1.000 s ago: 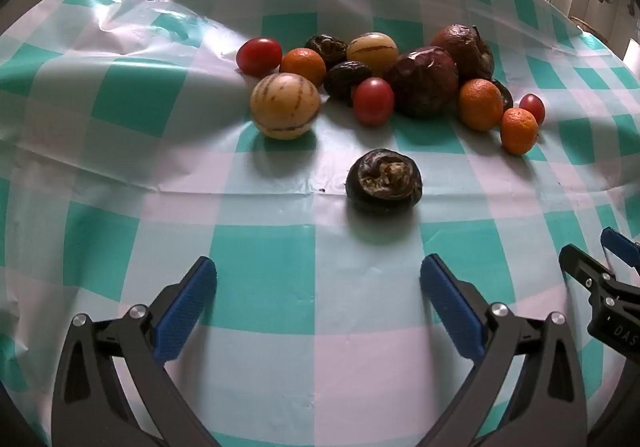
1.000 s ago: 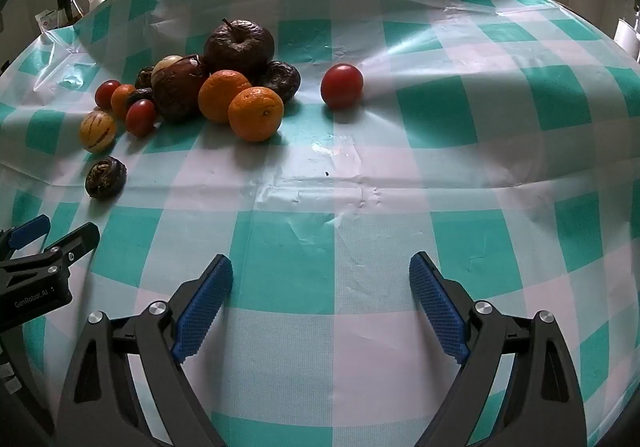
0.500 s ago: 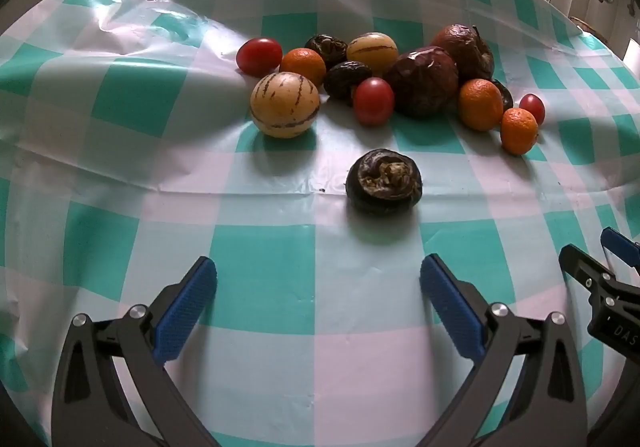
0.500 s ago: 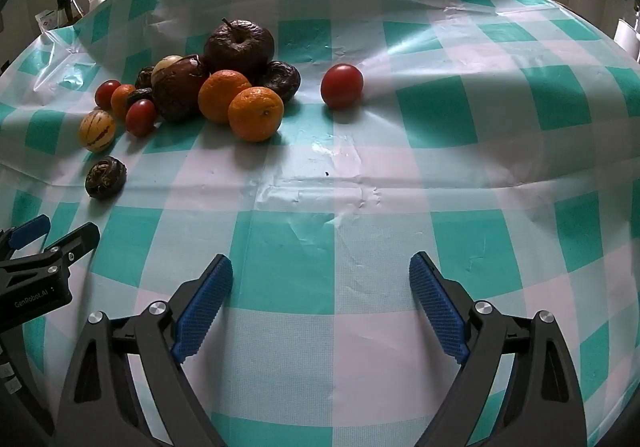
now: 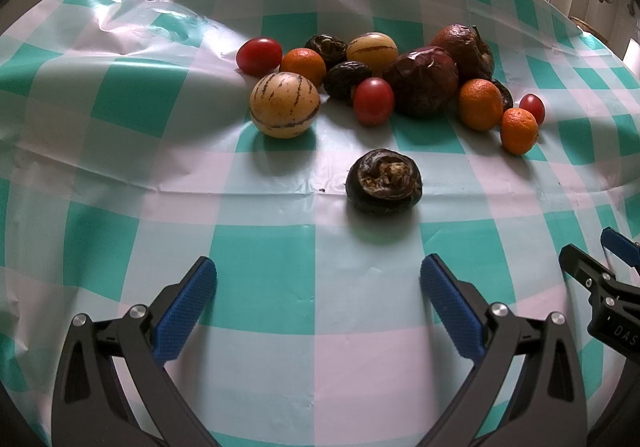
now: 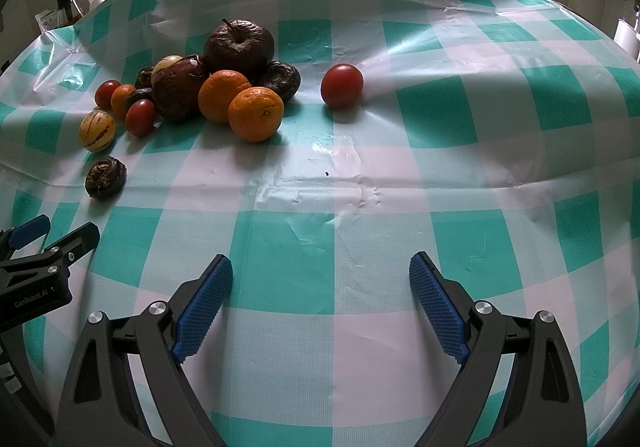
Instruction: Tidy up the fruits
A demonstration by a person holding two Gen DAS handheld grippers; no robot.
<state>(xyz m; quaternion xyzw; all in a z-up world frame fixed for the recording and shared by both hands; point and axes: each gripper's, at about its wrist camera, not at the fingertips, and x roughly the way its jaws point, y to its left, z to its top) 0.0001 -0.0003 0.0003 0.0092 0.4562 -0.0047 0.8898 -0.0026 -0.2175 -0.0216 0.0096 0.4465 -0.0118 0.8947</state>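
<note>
Both grippers are hovering low over the checked tablecloth (image 6: 320,247), each with its jaws spread wide and gripping nothing. The left gripper (image 5: 318,287) is pointing at a dark wrinkled fruit (image 5: 383,181) lying alone, just in front of the fruit pile (image 5: 420,81). The right gripper (image 6: 320,279) is facing bare cloth, well short of the pile. A lone tomato (image 6: 342,85) is sitting just right of that pile; a striped melon (image 5: 285,105) is resting at its left front edge.

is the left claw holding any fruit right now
No, the left claw is open and empty above the checked tablecloth, with the dark wrinkled fruit lying ahead of it.
</note>
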